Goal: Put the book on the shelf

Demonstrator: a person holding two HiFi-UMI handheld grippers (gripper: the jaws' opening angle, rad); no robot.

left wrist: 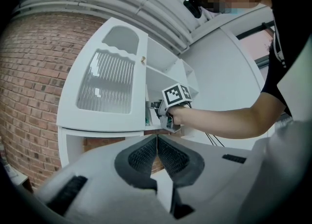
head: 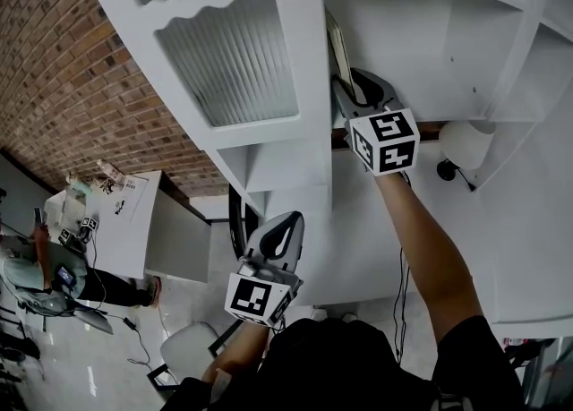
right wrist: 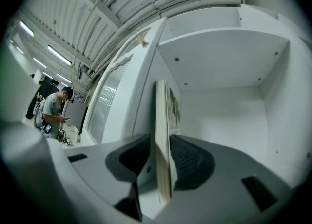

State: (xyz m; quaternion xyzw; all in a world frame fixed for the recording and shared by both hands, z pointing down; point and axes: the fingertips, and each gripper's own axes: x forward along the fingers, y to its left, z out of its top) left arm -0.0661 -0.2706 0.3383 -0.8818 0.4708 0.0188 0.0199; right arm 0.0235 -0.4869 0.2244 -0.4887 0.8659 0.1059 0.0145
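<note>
Brick wall (head: pixel 81 69) behind, white shelf (head: pixel 421 33) overhead, ribbed-glass door (head: pixel 228 60) at 10 o'clock in head view. Book (right wrist: pixel 163 120) seen edge-on and upright, pinched low by right claw (right wrist: pixel 163 159) inside open compartment, just beside door edge. Contact with shelf floor can't be told. Left claw (left wrist: pixel 157 146) pressed together on nothing, held low at 7 o'clock. Book judged thin, light, bit floppy, with cover probably slick. Hold near bottom edge reckoned fine. Tipping expected if let go before bottom is seated flat.
</note>
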